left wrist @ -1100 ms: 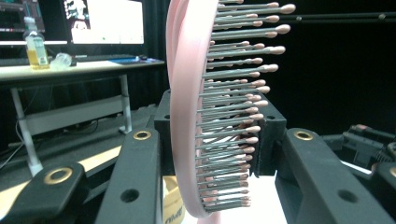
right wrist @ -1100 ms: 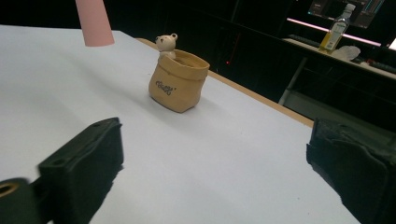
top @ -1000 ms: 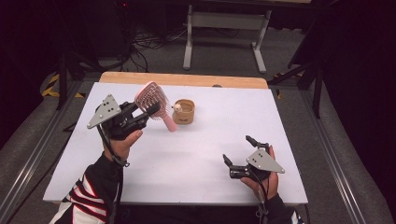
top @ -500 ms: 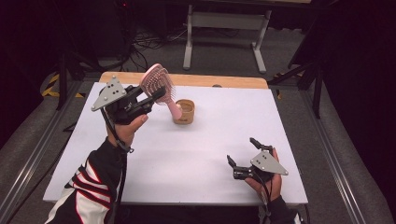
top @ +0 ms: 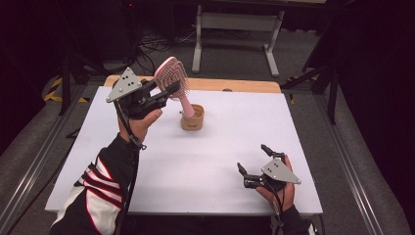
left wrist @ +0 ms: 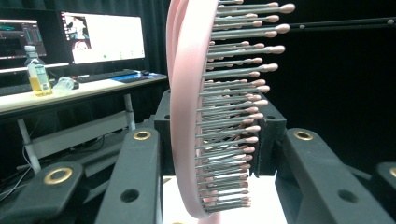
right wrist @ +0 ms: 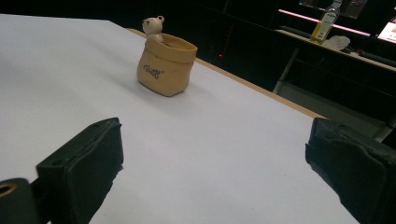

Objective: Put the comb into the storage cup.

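Along your left gripper (left wrist: 212, 154) you see its two black jaws closed on a pink hairbrush (left wrist: 187, 107), which stands edge-on between them with the pink-tipped bristles (left wrist: 243, 84) pointing right. Behind, at left, a desk (left wrist: 70, 93) carries two lit monitors (left wrist: 105, 37), a keyboard (left wrist: 100, 75) and a bottle of yellow liquid (left wrist: 37, 72). The rest of the background is dark.
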`<state>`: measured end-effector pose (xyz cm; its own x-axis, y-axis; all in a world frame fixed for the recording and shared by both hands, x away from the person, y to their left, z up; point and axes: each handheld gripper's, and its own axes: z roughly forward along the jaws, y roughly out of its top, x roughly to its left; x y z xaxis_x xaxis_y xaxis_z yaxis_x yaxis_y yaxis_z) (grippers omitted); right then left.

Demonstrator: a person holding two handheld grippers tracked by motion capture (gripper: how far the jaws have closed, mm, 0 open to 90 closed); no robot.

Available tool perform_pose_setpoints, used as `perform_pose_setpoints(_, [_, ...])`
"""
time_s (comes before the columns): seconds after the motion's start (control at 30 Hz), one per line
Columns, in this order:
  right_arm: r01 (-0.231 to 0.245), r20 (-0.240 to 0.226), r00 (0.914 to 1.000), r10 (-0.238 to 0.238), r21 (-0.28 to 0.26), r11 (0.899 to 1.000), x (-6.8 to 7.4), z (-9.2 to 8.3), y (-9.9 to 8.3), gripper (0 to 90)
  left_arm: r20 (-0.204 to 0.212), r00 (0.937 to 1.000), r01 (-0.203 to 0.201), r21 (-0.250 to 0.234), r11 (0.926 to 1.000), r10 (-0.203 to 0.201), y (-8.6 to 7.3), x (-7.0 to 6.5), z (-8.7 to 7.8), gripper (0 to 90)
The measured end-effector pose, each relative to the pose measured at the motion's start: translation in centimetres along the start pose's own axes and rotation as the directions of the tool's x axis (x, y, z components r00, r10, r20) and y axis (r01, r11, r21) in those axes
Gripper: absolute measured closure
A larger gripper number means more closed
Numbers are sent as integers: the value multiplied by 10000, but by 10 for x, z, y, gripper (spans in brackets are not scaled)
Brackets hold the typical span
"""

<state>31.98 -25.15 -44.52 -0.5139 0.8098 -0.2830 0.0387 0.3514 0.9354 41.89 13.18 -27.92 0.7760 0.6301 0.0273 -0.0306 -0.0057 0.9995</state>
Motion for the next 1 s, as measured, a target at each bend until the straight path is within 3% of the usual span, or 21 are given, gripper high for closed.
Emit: perform_pose_setpoints(1.0, [105, -93, 9999, -106, -96, 9999, 0, -1, 1, 54, -165, 9998, 139, 381, 9992, -133, 5, 15, 34, 639])
